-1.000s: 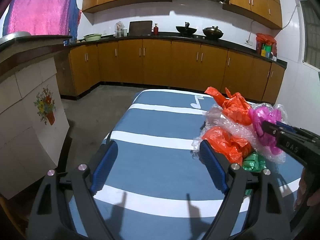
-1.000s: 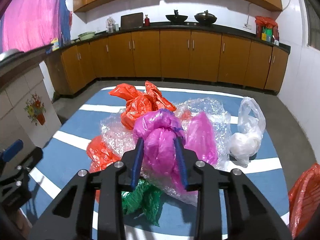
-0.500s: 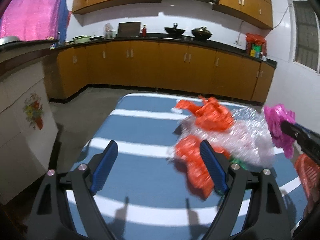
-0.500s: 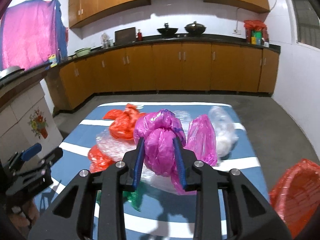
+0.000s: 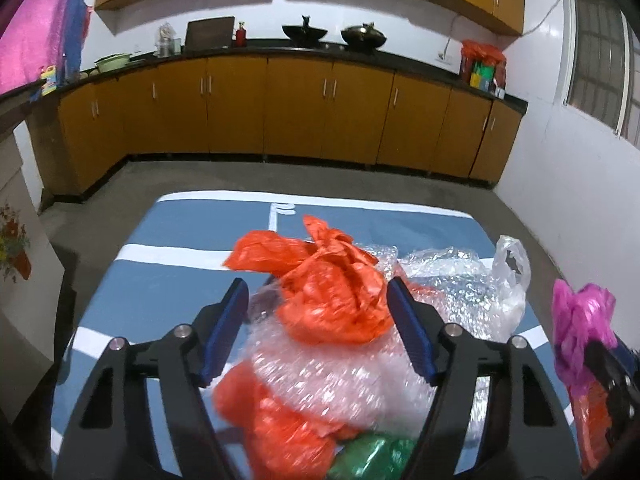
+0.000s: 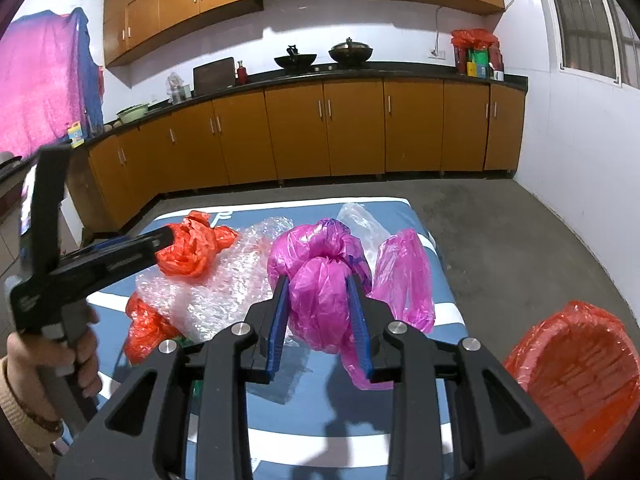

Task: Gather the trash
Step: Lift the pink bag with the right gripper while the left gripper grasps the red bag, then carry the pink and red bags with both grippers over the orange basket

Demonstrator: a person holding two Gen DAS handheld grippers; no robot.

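Right wrist view: the right claw (image 6: 320,316) pinches a soft, light pink bag (image 6: 320,280), mid-frame. Left claw (image 5: 318,334), jaws just closing but still spread, frames an orange bag (image 5: 332,292) on bubble wrap (image 5: 340,372) atop the bench (image 5: 180,280). Grab bunched folds. Two pink bags, one red basket (image 6: 576,376).

left claw (image 5: 318,312): black frame, blue pads, silver screws
right claw (image 6: 320,300): same build
wrist: beige sleeve (image 6: 18,416), beaded bracelet (image 6: 34,414)
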